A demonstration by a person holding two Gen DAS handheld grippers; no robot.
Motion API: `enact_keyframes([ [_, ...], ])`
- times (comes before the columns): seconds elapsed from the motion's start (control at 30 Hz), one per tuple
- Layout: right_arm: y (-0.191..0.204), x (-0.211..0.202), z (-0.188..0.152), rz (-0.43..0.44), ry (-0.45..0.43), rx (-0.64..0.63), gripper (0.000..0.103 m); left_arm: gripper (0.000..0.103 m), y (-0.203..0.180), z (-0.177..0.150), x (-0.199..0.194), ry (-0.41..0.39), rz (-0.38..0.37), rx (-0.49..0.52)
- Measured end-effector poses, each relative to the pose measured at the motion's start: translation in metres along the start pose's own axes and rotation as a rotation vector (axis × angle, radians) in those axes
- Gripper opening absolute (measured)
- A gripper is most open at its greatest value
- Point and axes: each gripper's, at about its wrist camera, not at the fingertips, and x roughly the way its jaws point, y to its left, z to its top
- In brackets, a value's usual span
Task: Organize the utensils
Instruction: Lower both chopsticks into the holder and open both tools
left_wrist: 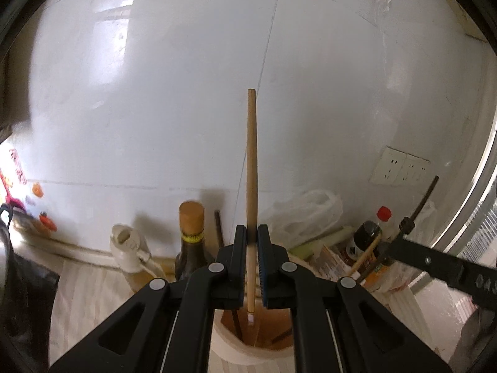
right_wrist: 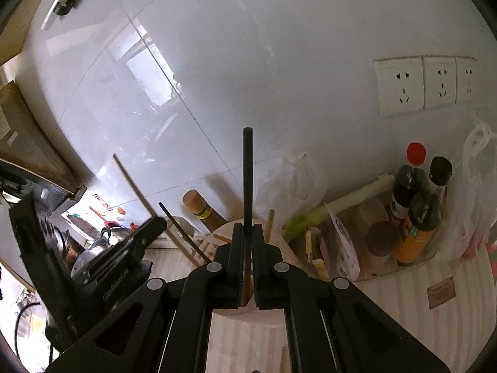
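Note:
My left gripper [left_wrist: 252, 231] is shut on a light wooden chopstick [left_wrist: 251, 155] held upright, its lower tip inside the round wooden utensil holder [left_wrist: 223, 335] just below. My right gripper [right_wrist: 247, 230] is shut on a dark chopstick [right_wrist: 248, 174], also upright, over the same holder [right_wrist: 279, 242]. The holder has several other sticks in it, one dark [right_wrist: 178, 227] and one light [right_wrist: 269, 221]. The right gripper shows in the left wrist view [left_wrist: 403, 227] with its dark chopstick; the left gripper shows in the right wrist view [right_wrist: 155, 220] with its light chopstick [right_wrist: 133, 183].
A brown-capped bottle [left_wrist: 190, 236] and a white jug [left_wrist: 127, 248] stand by the tiled wall. A tray [right_wrist: 366, 267] at the right holds sauce bottles [right_wrist: 416, 227], a leek [right_wrist: 341, 205] and packets. Plastic bags [right_wrist: 475, 186] and wall sockets [right_wrist: 425, 84] are beyond. Kettle and pots [right_wrist: 96, 242] sit at left.

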Motion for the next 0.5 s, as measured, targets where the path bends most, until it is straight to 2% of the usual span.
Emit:
enact_keyframes([
  [0.13, 0.008, 0.003, -0.003, -0.016, -0.008, -0.03, 0.005, 0.004, -0.002, 0.002, 0.013, 0.002, 0.01, 0.034],
  [0.33, 0.015, 0.012, -0.01, -0.032, 0.0, -0.063, 0.005, 0.005, -0.004, -0.006, 0.032, 0.055, 0.002, 0.054],
  [0.43, 0.017, 0.018, -0.015, -0.034, 0.028, -0.089, 0.005, 0.008, 0.001, -0.008, 0.031, 0.096, -0.007, 0.017],
  [0.5, 0.015, 0.025, -0.018, -0.017, 0.076, -0.083, 0.006, 0.018, 0.001, -0.007, 0.022, 0.109, -0.01, -0.01],
])
